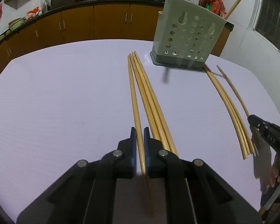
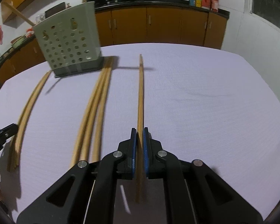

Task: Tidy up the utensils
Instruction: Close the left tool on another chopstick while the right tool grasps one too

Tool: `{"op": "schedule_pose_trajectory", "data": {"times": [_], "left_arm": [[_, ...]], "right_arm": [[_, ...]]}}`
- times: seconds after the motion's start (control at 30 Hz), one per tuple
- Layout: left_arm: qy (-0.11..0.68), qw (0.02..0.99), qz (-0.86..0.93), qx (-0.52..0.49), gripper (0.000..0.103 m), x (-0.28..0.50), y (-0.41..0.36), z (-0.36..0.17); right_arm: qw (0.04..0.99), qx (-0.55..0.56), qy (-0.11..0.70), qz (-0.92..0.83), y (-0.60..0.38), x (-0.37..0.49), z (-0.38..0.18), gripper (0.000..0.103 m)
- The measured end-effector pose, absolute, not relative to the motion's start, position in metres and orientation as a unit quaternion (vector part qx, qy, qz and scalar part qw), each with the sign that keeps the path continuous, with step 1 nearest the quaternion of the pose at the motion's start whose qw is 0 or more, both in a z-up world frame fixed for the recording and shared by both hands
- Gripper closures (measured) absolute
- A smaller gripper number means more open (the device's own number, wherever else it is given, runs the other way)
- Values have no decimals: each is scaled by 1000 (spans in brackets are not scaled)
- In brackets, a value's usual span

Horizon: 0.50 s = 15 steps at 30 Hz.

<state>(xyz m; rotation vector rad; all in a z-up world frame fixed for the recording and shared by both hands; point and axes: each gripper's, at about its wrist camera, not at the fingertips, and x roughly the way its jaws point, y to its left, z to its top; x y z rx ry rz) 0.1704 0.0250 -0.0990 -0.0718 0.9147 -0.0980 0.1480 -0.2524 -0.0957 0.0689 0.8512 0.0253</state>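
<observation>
My left gripper [image 1: 140, 130] is shut on one wooden chopstick [image 1: 133, 93], which runs away from me over the lilac table [image 1: 65, 93]. Three more chopsticks [image 1: 149, 97] lie tight against its right side. My right gripper [image 2: 139, 130] is shut on another single chopstick [image 2: 140, 93]; in the left wrist view the right gripper [image 1: 251, 118] shows at the right edge. Three chopsticks [image 2: 97, 102] lie to its left. The perforated grey utensil holder [image 1: 188, 37] [image 2: 71, 43] stands upright at the far side with two sticks [image 1: 237, 0] poking out of its top.
A loose set of chopsticks [image 1: 227, 104] lies between the two grippers, its far ends by the holder's base. Orange cabinets [image 2: 158, 26] under a black counter with pans run behind the table. A person's hand [image 1: 276, 171] shows at the right edge.
</observation>
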Motion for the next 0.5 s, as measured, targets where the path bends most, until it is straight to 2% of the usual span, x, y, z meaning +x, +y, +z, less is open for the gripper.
{"op": "schedule_pose_trajectory", "data": {"times": [0.5], "left_arm": [[431, 901, -1, -55, 94, 176, 72, -98]], "right_arm": [[910, 42, 413, -4, -259, 151, -96, 95]]}}
